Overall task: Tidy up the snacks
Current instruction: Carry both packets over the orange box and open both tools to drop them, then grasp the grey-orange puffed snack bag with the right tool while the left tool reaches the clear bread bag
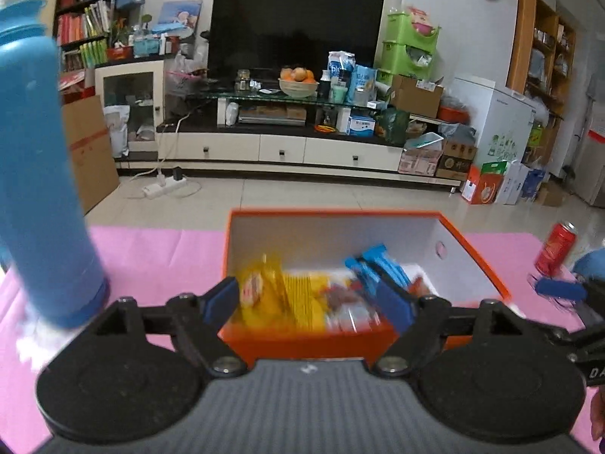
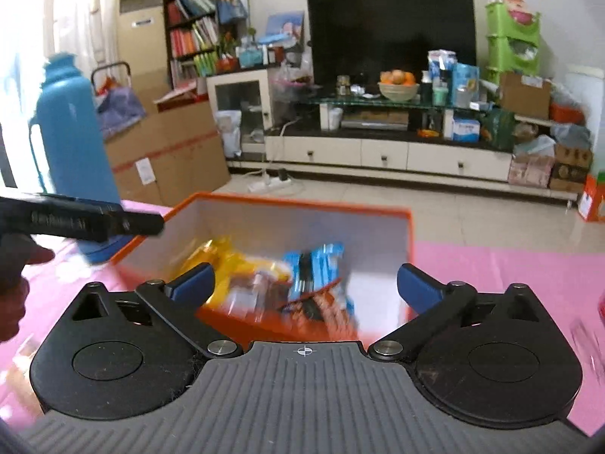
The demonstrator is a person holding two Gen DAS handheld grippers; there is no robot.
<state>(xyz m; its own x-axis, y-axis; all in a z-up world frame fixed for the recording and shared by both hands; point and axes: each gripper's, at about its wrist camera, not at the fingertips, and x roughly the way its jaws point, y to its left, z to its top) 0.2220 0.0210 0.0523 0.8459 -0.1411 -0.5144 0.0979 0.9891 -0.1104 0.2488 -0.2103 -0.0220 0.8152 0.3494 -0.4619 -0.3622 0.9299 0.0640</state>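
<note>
Above the orange box of snack packets, we hold left gripper and right gripper spread apart, both empty.

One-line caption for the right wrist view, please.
Right gripper open over the orange box of snack packs on a pink mat.

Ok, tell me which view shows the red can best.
The left wrist view. The can stands there whole on the pink mat, right of the orange box, slightly tilted by the lens. The right wrist view shows at most a red sliver at its right edge, too blurred to identify.
</note>
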